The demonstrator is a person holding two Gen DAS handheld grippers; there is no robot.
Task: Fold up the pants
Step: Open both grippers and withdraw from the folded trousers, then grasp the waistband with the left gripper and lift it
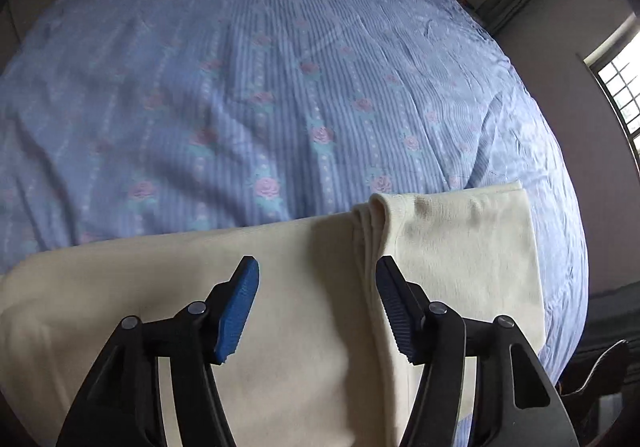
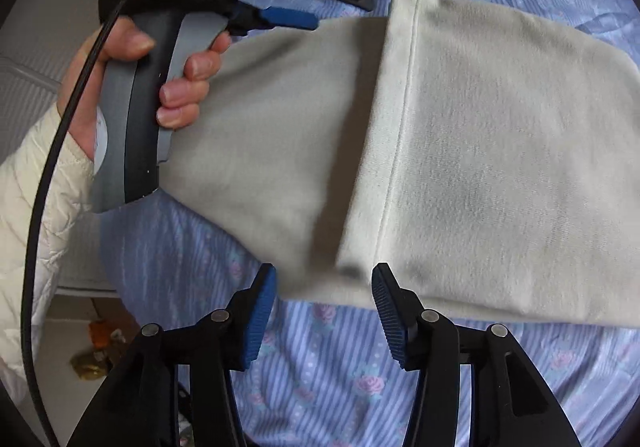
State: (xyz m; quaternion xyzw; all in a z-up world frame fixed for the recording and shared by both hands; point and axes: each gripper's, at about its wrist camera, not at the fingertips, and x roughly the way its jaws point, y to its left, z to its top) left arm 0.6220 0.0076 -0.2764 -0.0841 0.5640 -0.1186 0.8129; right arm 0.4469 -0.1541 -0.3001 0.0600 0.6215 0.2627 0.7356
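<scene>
Cream pants (image 2: 460, 151) lie folded on the bed (image 1: 240, 87); your left gripper (image 1: 318, 303) and right gripper (image 2: 324, 307) jaws gape empty. Maybe one fold left.

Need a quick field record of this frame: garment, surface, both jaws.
garment: cream pants, folded over, one layer lapped on the other
surface: blue striped floral bedsheet
left gripper: jaws open, nothing between pads, above the pants
right gripper: jaws open, empty, at the near edge of the pants
hand: holds the left gripper's handle
</scene>
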